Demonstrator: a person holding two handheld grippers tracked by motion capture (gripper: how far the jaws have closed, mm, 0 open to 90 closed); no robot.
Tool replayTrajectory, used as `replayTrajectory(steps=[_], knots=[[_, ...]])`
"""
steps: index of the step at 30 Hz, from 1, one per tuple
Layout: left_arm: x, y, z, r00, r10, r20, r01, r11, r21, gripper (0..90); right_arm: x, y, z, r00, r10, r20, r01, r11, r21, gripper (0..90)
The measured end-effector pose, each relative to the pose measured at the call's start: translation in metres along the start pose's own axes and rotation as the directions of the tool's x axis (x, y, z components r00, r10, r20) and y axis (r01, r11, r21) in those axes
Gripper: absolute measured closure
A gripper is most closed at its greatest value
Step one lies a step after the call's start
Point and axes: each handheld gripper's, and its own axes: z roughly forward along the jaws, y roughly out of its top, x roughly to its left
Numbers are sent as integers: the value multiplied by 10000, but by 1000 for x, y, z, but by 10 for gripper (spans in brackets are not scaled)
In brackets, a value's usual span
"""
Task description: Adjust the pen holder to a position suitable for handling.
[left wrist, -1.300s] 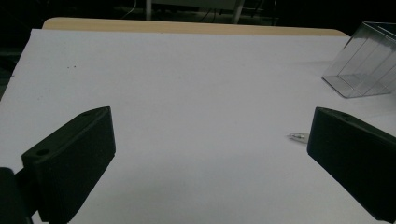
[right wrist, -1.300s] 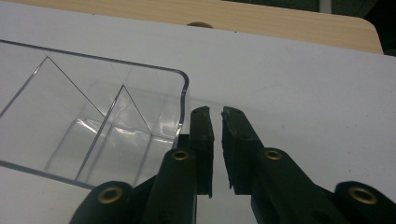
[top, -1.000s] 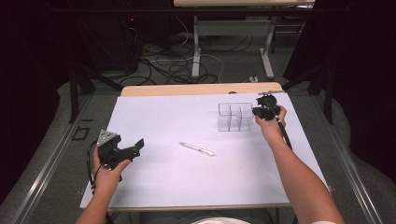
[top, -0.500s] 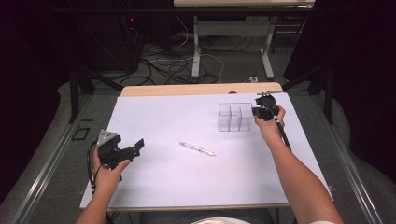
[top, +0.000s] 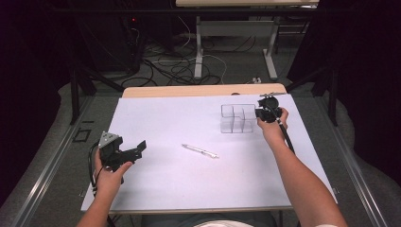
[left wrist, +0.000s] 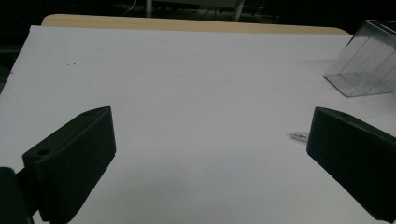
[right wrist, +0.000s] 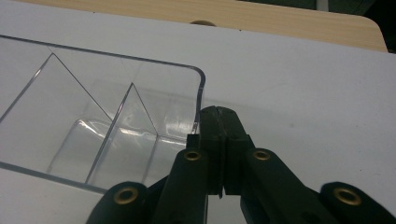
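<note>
While your right claw [right wrist: 219,140] is clenched on the near wall of the clear divided box [top: 238,118] at the desk's [top: 161,113] far right | step: box gripped | left claw [left wrist: 210,163] released, idle | next: pull gently, wall may slip.

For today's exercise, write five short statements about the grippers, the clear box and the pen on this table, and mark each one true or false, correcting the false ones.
1. The right gripper is shut on the wall of the clear divided box. True.
2. The left gripper holds the pen. False: its jaws stand wide open with nothing between them, and the pen lies apart on the white table cover.
3. The box holds several pens. False: its compartments look empty.
4. The pen lies between the two hands, near the middle of the table. True.
5. The box stands at the table's near left corner. False: it stands far right, by the right hand.
</note>
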Motion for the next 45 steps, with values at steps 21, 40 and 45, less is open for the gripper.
replayTrajectory(steps=[21,40,45], knots=[[-1,0,1,10000,20,19,-21,10000,77,13,17,-2,2,9995,-205,-225,199,9995,-244,900],[-1,0,1,9999,103,73,-103,9999,62,13,69,-3,5,9937,-670,-893,646,9975,-300,896],[-1,1,1,9999,121,94,-121,9999,42,13,85,-3,5,9929,-838,-841,813,9961,-332,893]])
